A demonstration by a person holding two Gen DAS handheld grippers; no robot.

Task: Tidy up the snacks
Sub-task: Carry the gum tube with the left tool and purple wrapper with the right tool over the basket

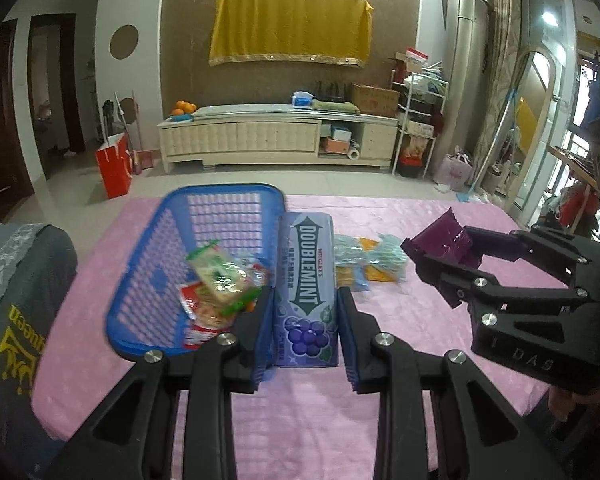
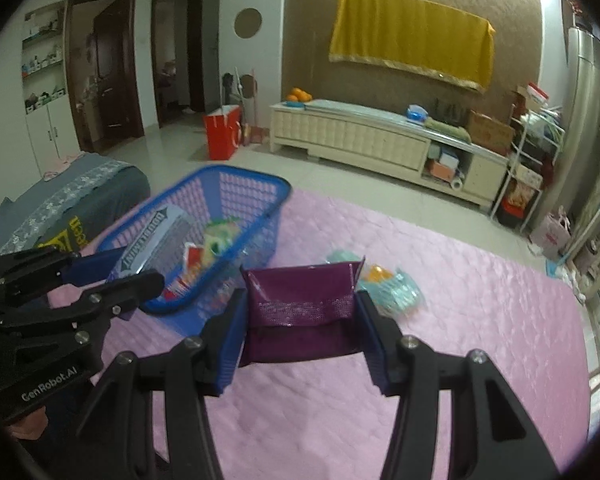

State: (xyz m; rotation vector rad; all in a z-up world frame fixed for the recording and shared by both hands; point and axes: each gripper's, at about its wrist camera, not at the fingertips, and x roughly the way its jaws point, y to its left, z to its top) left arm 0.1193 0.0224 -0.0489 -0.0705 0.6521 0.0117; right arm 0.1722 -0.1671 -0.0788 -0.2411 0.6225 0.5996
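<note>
My left gripper (image 1: 305,320) is shut on a purple Doublemint gum pack (image 1: 308,280), held upright above the pink table, just right of the blue basket (image 1: 140,280). That basket holds several snack packets (image 1: 220,284). My right gripper (image 2: 302,320) is shut on a dark purple snack pouch (image 2: 300,304), raised over the table to the right of the basket (image 2: 260,188). In the left wrist view the right gripper (image 1: 440,256) with the pouch (image 1: 444,238) hangs at the right. The right wrist view shows the left gripper (image 2: 112,272) with the gum pack (image 2: 156,236) beside the basket.
Light blue and orange snack packets (image 1: 364,260) lie on the pink tablecloth (image 1: 420,360) right of the basket, also seen as packets (image 2: 392,284) behind the pouch. A grey cushioned seat (image 1: 24,280) stands at the table's left. Beyond the far edge is tiled floor, a red bag (image 1: 114,164) and a cabinet (image 1: 276,136).
</note>
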